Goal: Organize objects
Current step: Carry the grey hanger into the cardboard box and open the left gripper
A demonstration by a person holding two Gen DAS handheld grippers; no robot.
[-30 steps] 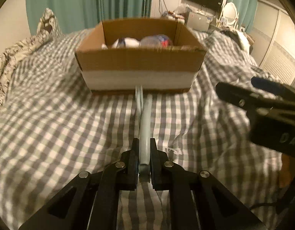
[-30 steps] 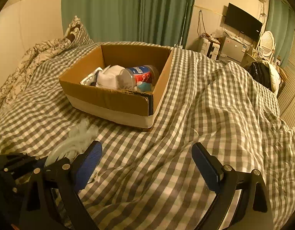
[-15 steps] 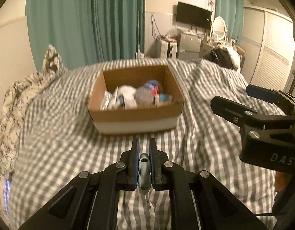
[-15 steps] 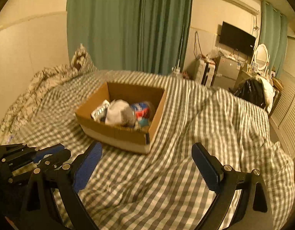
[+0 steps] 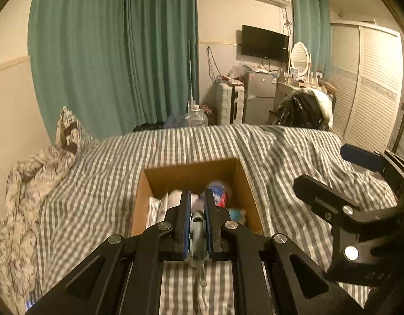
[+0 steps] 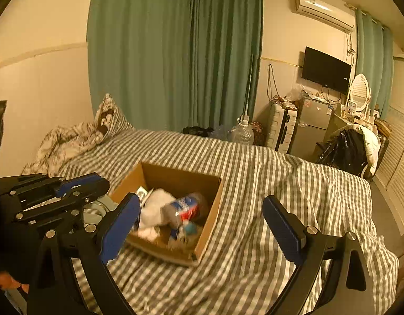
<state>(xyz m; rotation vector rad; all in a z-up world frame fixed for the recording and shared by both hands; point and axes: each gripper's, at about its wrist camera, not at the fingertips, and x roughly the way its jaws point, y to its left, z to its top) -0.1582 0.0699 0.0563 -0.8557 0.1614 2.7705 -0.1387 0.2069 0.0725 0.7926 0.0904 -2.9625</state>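
An open cardboard box (image 5: pixel 240 181) (image 6: pixel 209 215) sits on the checked bed cover and holds a plastic bottle with a red and blue label (image 6: pixel 186 208), white crumpled items (image 6: pixel 156 210) and small bits. My left gripper (image 5: pixel 196 207) is shut on a pale translucent plastic object (image 5: pixel 198 239), held above the box's near edge. It also shows in the right wrist view (image 6: pixel 78 189). My right gripper (image 6: pixel 202 225) is open and empty, to the right of the box, and shows in the left wrist view (image 5: pixel 341 178).
The bed cover (image 6: pixel 280 183) is rumpled, with a patterned pillow and quilt (image 6: pixel 78 136) at the far left. Beyond the bed stand green curtains, a water jug (image 6: pixel 241 134), a small fridge and a chair with dark clothes.
Both grippers have risen and moved forward. The left gripper lifted the pale plastic object off the bed and now holds it over the box's near edge.
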